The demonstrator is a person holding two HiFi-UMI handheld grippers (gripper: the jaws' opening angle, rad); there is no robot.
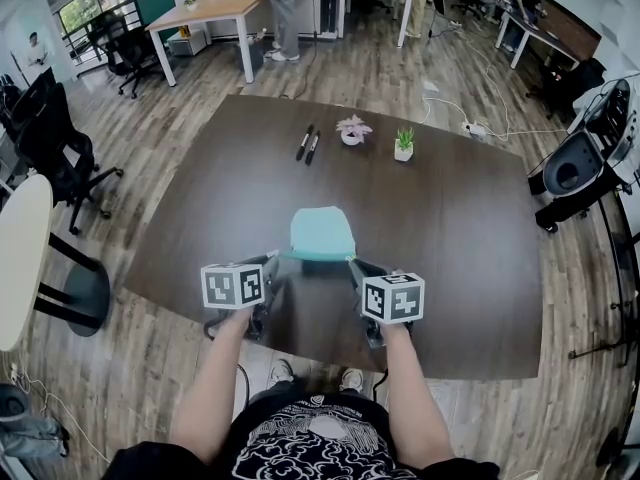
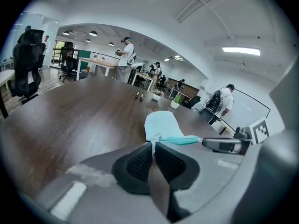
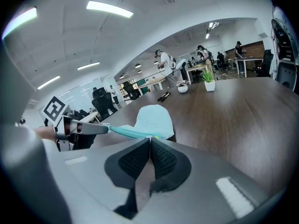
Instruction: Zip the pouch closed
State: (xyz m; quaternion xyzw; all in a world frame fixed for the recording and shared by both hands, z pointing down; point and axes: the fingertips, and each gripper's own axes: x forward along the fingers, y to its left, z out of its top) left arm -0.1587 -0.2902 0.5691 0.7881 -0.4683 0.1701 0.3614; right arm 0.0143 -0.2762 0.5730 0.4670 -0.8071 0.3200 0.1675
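A light teal pouch (image 1: pixel 322 233) lies on the dark brown table (image 1: pixel 460 228), its zipper edge lifted toward me. My left gripper (image 1: pixel 275 259) is shut on the left end of that edge; in the left gripper view a thin strip of fabric (image 2: pixel 152 139) runs down between the pads. My right gripper (image 1: pixel 353 264) is shut on the right end of the zipper (image 3: pixel 130 132), which stretches taut between the two grippers. The pouch (image 2: pixel 161 124) rests just beyond the jaws, and in the right gripper view the pouch (image 3: pixel 152 117) lies the same way. Whether the zipper pull is gripped is hidden.
Two black pens (image 1: pixel 307 145), a small pink flower pot (image 1: pixel 352 130) and a small green plant (image 1: pixel 403 144) stand at the table's far side. Black office chairs (image 1: pixel 60 143) and a white table (image 1: pixel 20 258) are to the left. People stand at desks in the background.
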